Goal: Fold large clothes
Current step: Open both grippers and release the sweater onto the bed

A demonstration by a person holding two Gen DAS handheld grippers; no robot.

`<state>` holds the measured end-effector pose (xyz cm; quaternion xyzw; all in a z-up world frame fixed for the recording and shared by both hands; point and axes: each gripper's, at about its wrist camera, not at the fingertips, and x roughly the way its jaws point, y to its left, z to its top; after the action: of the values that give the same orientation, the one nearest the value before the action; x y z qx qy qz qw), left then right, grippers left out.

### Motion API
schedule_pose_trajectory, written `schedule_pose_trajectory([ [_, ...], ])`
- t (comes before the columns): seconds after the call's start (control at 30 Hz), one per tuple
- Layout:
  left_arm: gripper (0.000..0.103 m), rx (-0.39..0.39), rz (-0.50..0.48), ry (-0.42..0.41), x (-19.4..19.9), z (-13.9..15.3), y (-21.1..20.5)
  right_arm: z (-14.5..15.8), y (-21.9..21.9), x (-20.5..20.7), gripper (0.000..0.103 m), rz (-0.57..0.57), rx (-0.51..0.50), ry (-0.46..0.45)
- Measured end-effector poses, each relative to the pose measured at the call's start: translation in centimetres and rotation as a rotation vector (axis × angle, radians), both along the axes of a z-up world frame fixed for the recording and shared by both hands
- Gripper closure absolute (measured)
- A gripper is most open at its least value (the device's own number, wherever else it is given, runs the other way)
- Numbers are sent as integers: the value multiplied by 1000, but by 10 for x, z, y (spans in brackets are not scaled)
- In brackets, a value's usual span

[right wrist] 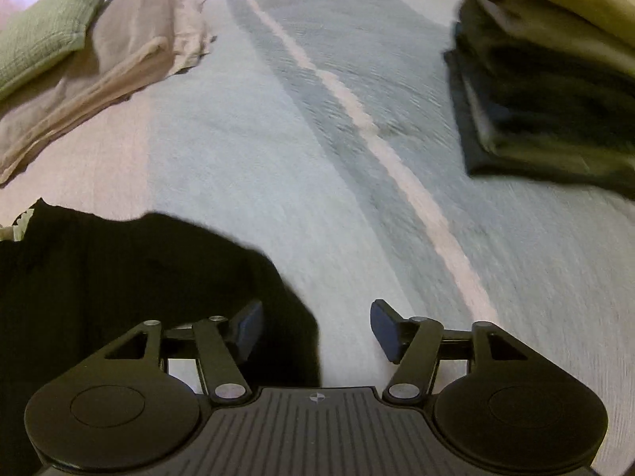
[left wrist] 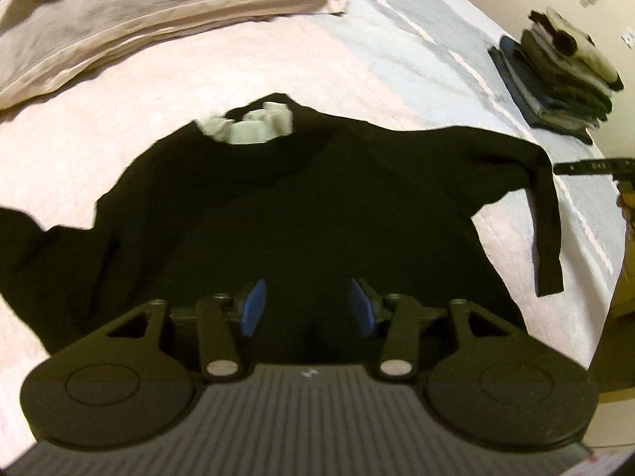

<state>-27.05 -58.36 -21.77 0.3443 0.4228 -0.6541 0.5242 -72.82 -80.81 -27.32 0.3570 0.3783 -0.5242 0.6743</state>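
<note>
A black long-sleeved top (left wrist: 278,206) with a pale collar lining (left wrist: 250,129) lies spread on the bed. Its right sleeve (left wrist: 545,222) is bent back and hangs toward the bed's edge. My left gripper (left wrist: 307,307) hovers over the garment's lower middle, open, its blue pads apart and nothing between them. In the right wrist view the same black top (right wrist: 139,277) fills the lower left. My right gripper (right wrist: 317,331) is open over the garment's edge and the bedspread, holding nothing. A small part of the right tool shows at the far right of the left wrist view.
The bedspread (right wrist: 357,119) is pale pink and light blue with a white stripe. A stack of folded clothes (left wrist: 563,75) sits at the bed's far right (right wrist: 555,91). Beige bedding (left wrist: 158,12) and a green pillow (right wrist: 47,27) lie at the head.
</note>
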Motion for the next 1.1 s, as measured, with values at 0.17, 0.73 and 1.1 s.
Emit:
schedule_pose_trajectory([
  [0.17, 60, 11, -57, 14, -24, -6, -8, -6, 69, -8, 45, -78, 18, -44],
  [0.73, 58, 18, -92, 36, -53, -2, -13, 31, 111, 2, 95, 4, -15, 4],
  [1.1, 56, 0, -87, 23, -62, 8, -19, 69, 11, -123, 74, -360, -151, 120],
])
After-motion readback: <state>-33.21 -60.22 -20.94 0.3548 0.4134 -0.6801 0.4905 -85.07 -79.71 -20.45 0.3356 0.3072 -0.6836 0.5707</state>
